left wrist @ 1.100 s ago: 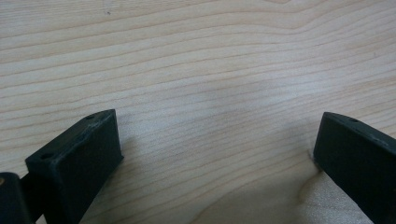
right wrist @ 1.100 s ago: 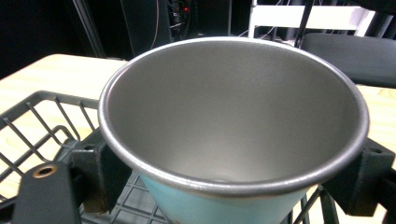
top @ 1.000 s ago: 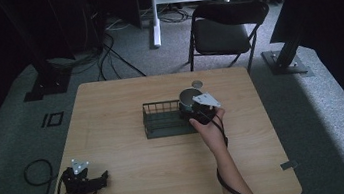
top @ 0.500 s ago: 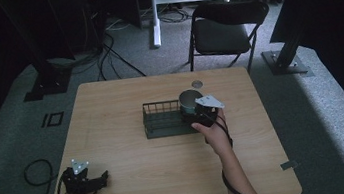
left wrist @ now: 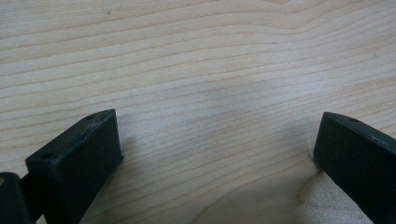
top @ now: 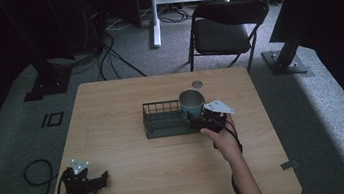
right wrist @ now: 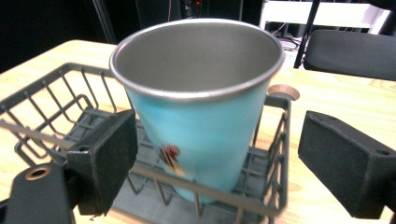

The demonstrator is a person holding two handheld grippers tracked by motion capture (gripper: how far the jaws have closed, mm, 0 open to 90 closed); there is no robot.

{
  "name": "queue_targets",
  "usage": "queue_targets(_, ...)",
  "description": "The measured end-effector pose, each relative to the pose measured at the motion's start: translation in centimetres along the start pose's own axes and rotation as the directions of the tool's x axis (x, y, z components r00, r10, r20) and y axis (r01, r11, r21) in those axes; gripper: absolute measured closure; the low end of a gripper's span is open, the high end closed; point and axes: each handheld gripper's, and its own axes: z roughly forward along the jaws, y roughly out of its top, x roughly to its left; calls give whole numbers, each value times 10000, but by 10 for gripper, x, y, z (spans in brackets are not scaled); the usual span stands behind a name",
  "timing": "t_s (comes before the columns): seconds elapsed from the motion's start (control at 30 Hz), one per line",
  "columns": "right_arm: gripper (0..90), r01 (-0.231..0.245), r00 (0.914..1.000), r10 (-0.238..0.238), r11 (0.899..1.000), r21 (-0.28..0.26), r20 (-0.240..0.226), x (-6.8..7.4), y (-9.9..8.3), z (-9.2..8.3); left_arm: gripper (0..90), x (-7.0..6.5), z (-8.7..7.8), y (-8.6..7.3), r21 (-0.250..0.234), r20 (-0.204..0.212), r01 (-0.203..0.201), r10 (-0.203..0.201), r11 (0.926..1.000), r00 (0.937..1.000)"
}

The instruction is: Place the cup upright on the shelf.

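At the lower left of the high view, the left tool [top: 101,179] is being rested low on the tabletop [top: 135,177], near its front left corner, and a cable is being trailed from it over the edge toward the floor. In the left gripper view its two black jaws are being held wide apart, with nothing but bare wood grain between them.

Nearer the centre of the high view, the right tool [top: 194,121] is being held against the right end of the wire basket [top: 162,120], with the person's forearm being brought in from the bottom edge and the grey three-cornered plate being shown on top. In the right gripper view the jaws are being held open, one at the lower left and one at the lower right of the frame, and neither is being pressed against anything.

Between those jaws, slightly farther off, the cup [right wrist: 201,112] is being kept upright inside the basket, in its right end. Its outside is light blue with a small red mark, its inside is bare metal, and it is being seen empty. The near rail of the basket is being crossed in front of its base.

Beyond the basket, a small round grommet [top: 197,83] is being shown in the tabletop near the far edge. Farther still, a dark folding chair [top: 222,34] is being shown on the grey floor.
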Motion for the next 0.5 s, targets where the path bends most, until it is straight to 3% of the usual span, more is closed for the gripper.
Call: queue_targets(0.5, 117, 247, 9988, -244, 9997, 51, -417, -11, -24, -25, 14, 0, 0, 0, -9, -12, 15, -15, 10000, 10000)
